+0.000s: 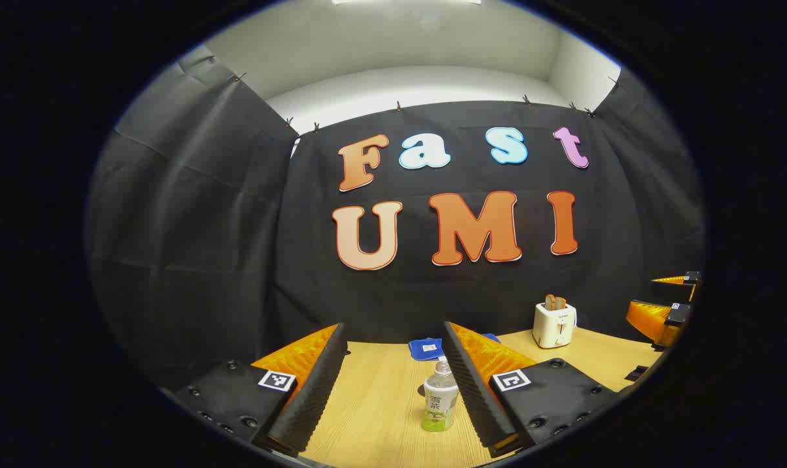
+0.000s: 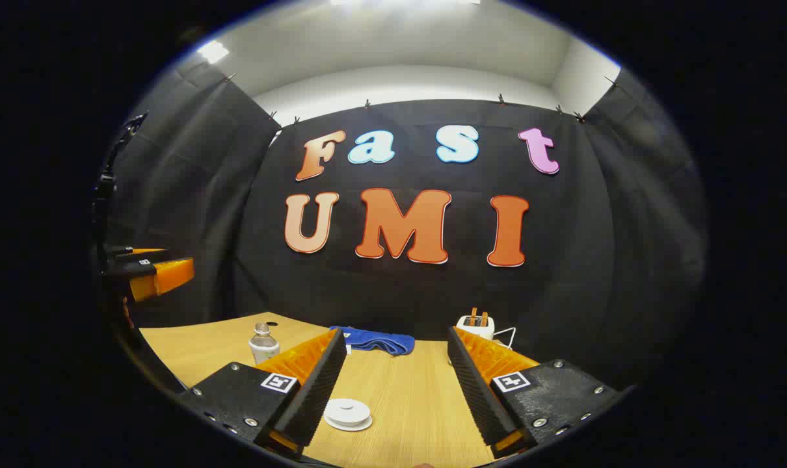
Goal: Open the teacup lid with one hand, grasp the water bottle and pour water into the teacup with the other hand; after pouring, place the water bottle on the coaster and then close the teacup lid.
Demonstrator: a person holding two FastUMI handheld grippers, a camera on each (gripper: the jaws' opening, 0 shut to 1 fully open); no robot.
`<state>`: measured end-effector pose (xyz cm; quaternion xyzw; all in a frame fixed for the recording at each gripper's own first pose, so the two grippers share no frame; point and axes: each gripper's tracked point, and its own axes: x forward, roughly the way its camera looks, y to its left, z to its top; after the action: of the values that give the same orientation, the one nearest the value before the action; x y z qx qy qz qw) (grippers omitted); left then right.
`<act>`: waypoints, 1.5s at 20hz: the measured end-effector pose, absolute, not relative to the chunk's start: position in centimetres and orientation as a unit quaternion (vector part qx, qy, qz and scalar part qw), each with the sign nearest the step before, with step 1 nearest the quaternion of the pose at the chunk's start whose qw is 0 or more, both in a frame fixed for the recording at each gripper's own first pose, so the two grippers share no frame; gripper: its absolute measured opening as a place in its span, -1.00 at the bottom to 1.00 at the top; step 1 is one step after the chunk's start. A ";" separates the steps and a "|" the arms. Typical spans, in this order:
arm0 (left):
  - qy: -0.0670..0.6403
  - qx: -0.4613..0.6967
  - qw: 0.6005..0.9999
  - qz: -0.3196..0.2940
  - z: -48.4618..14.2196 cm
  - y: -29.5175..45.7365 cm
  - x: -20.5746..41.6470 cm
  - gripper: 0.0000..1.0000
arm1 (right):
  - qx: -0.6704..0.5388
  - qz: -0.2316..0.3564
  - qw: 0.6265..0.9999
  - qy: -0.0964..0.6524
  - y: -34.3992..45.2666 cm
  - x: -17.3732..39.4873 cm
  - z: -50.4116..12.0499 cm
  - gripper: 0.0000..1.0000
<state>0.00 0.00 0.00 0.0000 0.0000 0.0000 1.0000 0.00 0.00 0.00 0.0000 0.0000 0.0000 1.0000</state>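
In the left gripper view a clear water bottle [image 1: 440, 398] with a white cap and a little greenish liquid stands upright on the wooden table [image 1: 374, 416]. It sits between my left gripper's [image 1: 393, 328] open fingers, close to the right one and untouched. In the right gripper view a low white teacup with its lid on [image 2: 347, 413] rests on the table between my right gripper's [image 2: 396, 333] open fingers, near the left one. The bottle [image 2: 263, 344] stands farther left there. A small dark disc [image 1: 421, 390] that may be the coaster lies just behind the bottle.
A blue cloth [image 1: 426, 349] [image 2: 374, 340] lies at the back of the table by the wall. A white toaster [image 1: 554, 324] [image 2: 477, 323] with toast stands at the back right. Each view has the other gripper hanging at its edge [image 1: 666, 300] [image 2: 149, 266].
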 end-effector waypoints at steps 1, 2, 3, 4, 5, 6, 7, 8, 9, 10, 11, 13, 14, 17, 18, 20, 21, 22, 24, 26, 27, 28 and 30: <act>-0.003 -0.003 1.000 0.004 0.0 0.4 -0.1 0.89 | -0.008 -0.001 1.000 -0.007 0.2 -0.1 0.2 0.87; -0.004 -0.007 1.000 0.008 -0.2 0.8 -0.3 0.88 | -0.013 -0.002 1.000 -0.013 0.5 -0.2 0.5 0.87; -0.003 -0.012 1.000 0.009 -0.3 1.1 -0.3 0.88 | -0.016 -0.002 1.000 -0.018 0.8 -0.1 0.6 0.87; 0.001 -0.013 1.000 0.010 -0.8 1.4 -0.4 0.87 | -0.015 0.000 1.000 -0.022 1.2 -0.1 0.9 0.90; 0.004 -0.010 1.000 0.013 -0.9 1.7 -0.6 0.87 | -0.013 0.004 1.000 -0.026 1.7 0.0 1.1 0.87; 0.004 -0.005 1.000 0.017 -1.0 2.2 -0.6 0.88 | -0.010 0.009 0.999 -0.029 2.2 0.0 1.4 0.87; 0.002 -0.002 1.000 0.020 -0.9 2.6 -0.6 0.87 | -0.009 0.013 0.999 -0.033 2.6 -0.1 1.5 0.87; -0.002 -0.002 1.000 0.023 -0.7 3.0 -0.6 0.87 | -0.008 0.015 0.999 -0.036 2.8 -0.1 1.6 0.90; -0.008 -0.006 1.000 0.022 -0.4 3.0 -0.6 0.87 | -0.008 0.018 0.999 -0.038 3.1 -0.1 1.7 0.87; -0.016 -0.011 1.000 0.023 0.0 3.1 -0.6 0.89 | -0.010 0.020 0.999 -0.039 3.3 0.0 1.7 0.87; -0.021 -0.014 0.999 0.022 0.0 3.1 -0.2 0.89 | -0.012 0.021 0.999 -0.038 3.4 0.2 1.6 0.90; -0.017 -0.020 1.000 0.009 -0.4 2.4 -0.1 0.88 | -0.015 0.022 0.999 -0.033 3.6 0.4 1.2 0.87; -0.013 -0.026 1.000 -0.001 -0.7 1.8 0.0 0.87 | -0.014 0.024 0.999 -0.030 3.7 0.5 1.1 0.87; -0.009 -0.029 0.999 -0.025 -0.9 0.3 0.3 0.88 | -0.011 0.028 0.999 -0.027 3.8 0.6 1.0 0.87; -0.009 -0.029 0.999 -0.031 -1.0 0.0 0.3 0.87 | -0.011 0.029 0.999 -0.027 3.8 0.7 1.0 0.87; -0.009 -0.030 0.999 -0.041 -1.2 -0.9 0.3 0.88 | -0.008 0.030 0.999 -0.025 3.6 0.7 0.8 0.87; -0.006 -0.030 0.999 -0.044 -1.5 -1.1 0.4 0.87 | -0.005 0.032 0.999 -0.021 3.7 1.0 0.4 0.87; -0.002 -0.029 0.998 -0.047 -1.9 -1.3 0.6 0.87 | -0.002 0.036 0.999 -0.015 3.9 1.0 -0.1 0.87; 0.002 -0.028 0.998 -0.053 -2.5 -1.8 0.7 0.88 | 0.005 0.041 0.999 -0.002 4.1 1.3 -1.2 0.87; 0.003 -0.028 0.998 -0.061 -3.0 -2.3 0.7 0.88 | 0.008 0.049 0.999 0.008 4.5 1.8 -2.6 0.87; 0.006 -0.026 0.998 -0.064 -3.5 -2.6 0.7 0.87 | 0.006 0.051 0.999 0.015 4.6 2.2 -3.5 0.87; 0.008 -0.025 0.997 -0.067 -3.9 -2.9 0.8 0.88 | 0.005 0.052 0.998 0.024 4.8 2.5 -4.5 0.87; 0.013 -0.025 0.997 -0.071 -4.9 -3.2 0.9 0.87 | 0.010 0.059 0.997 0.046 5.4 3.1 -6.9 0.87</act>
<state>0.94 -3.25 -4.92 -0.0249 0.0131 -0.0713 0.9971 3.12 5.43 -6.94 0.0096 0.0462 0.0587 0.9972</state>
